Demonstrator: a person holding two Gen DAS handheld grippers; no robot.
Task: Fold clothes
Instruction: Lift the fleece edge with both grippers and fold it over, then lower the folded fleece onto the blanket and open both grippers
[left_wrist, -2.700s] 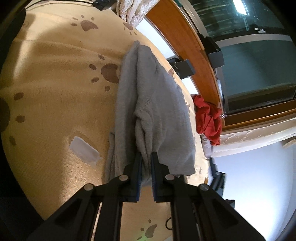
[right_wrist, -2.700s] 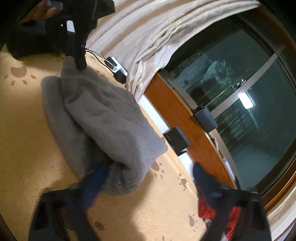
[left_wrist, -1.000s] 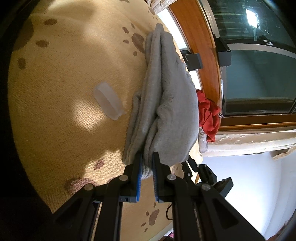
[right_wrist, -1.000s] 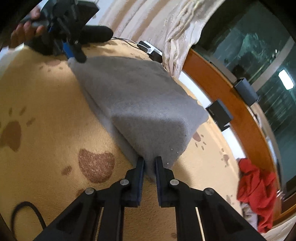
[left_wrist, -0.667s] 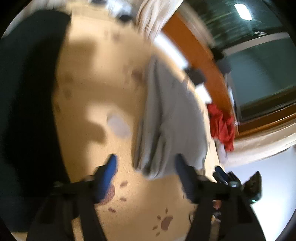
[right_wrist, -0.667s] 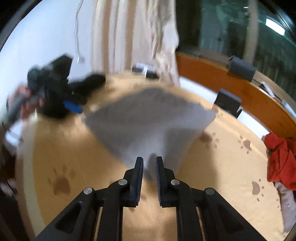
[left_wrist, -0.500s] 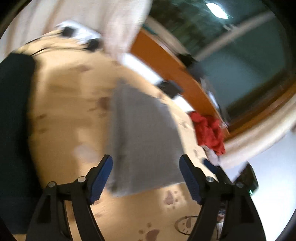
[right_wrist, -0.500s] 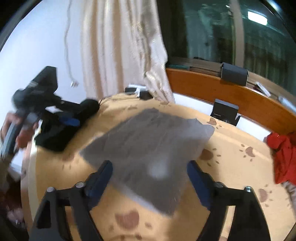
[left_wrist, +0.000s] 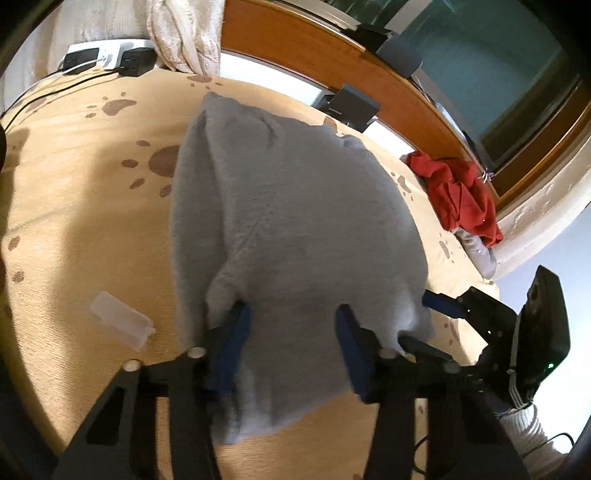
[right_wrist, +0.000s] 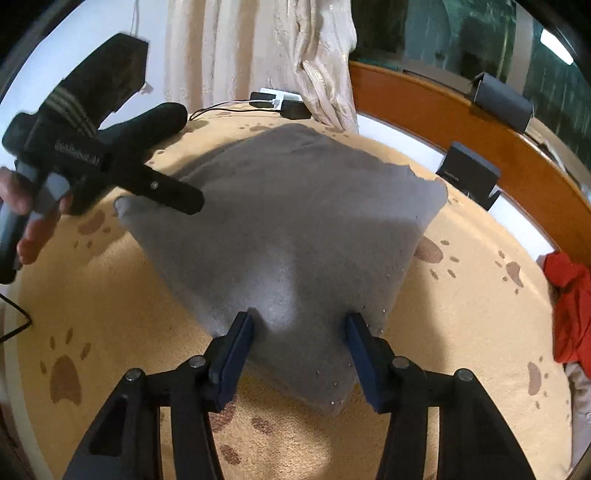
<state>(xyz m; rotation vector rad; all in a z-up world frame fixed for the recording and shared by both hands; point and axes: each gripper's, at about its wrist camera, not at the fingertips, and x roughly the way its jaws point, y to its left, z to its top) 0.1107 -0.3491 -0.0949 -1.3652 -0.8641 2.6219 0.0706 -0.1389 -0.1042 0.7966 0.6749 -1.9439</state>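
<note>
A folded grey garment (left_wrist: 295, 229) lies flat on a tan paw-print blanket (left_wrist: 85, 206). My left gripper (left_wrist: 291, 343) is open, its blue pads either side of the garment's near edge. My right gripper (right_wrist: 299, 347) is open over the garment's (right_wrist: 295, 221) near corner, holding nothing. The right gripper also shows in the left wrist view (left_wrist: 436, 321) at the garment's right corner. The left gripper's body (right_wrist: 92, 158) shows in the right wrist view at the garment's far left corner.
A red garment (left_wrist: 458, 192) is heaped at the blanket's right side, also in the right wrist view (right_wrist: 569, 306). A clear plastic piece (left_wrist: 122, 321) lies left of the grey garment. Power adapters (left_wrist: 107, 59), a curtain (right_wrist: 266, 48), black boxes (right_wrist: 469, 173) and a wooden sill (left_wrist: 332, 59) line the far edge.
Both grippers let go of the grey garment and opened. The garment dropped from held-up to lying flat on the blanket. Both grippers pulled back slightly.
</note>
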